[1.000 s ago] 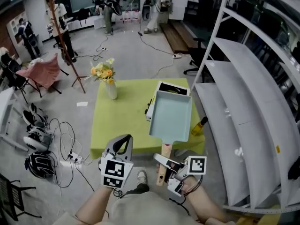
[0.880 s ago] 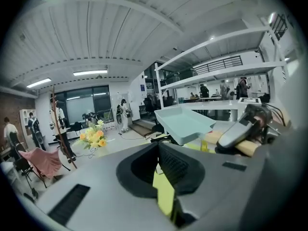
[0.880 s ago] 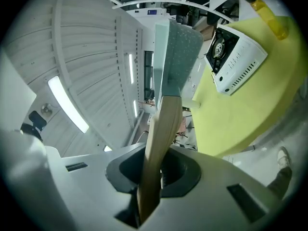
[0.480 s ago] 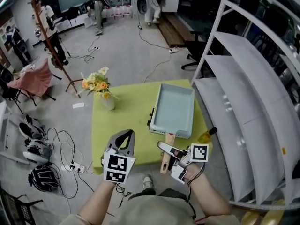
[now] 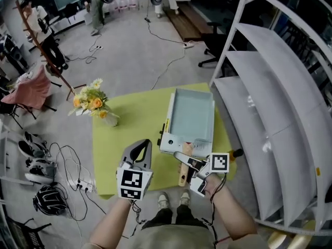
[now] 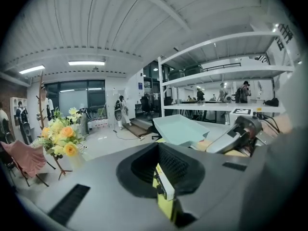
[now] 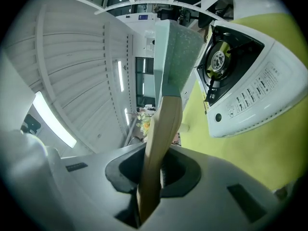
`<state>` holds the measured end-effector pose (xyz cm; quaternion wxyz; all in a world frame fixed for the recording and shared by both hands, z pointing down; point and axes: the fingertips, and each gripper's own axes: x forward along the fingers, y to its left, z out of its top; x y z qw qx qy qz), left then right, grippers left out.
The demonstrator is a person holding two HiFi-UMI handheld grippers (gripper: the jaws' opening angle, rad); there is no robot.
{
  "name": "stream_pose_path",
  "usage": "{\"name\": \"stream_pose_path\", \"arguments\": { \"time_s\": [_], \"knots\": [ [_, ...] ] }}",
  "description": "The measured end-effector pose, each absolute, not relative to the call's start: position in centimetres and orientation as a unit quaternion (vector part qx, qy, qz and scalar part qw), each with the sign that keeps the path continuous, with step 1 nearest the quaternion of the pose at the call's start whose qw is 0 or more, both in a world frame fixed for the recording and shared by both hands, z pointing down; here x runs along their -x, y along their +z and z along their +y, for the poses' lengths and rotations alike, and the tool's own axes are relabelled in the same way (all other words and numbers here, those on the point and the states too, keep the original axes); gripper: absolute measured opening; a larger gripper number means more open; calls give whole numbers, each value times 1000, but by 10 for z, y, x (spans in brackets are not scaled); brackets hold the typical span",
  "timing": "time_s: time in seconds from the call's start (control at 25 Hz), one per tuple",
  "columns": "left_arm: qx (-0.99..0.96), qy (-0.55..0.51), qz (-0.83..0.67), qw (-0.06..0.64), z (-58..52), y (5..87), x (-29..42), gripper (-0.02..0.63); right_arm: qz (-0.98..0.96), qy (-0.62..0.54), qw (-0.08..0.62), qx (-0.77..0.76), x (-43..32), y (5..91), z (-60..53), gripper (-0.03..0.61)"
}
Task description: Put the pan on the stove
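Flowers [image 5: 89,98] are standing at the left edge of the table [image 5: 135,118]. The left gripper [image 5: 141,145] is hovering over the table's near edge, its jaws together on nothing. Just to its right, the stove [image 5: 173,140] is sitting on the table. The right gripper [image 5: 184,161] is clamping its jaws on the wooden handle [image 7: 159,143] of the pan [image 5: 192,115], holding it over the stove; its view is showing a gap between the pan's underside and the burner [image 7: 219,59]. Shelves [image 5: 280,97] are standing at the far right
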<state>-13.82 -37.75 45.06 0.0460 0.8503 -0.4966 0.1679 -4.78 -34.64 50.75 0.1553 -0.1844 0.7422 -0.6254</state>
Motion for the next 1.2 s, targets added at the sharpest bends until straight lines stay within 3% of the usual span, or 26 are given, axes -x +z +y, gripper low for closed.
{"name": "stream_pose_path", "arguments": {
  "time_s": [0.32,1.2],
  "knots": [
    [-855,181,-481,66,-414,502,118,7,739,-634,131,188,38,557,-382,64],
    [-853,233,-459,85,-447,576,106,6,707,-666,140,194,25,607,-419,71]
  ]
}}
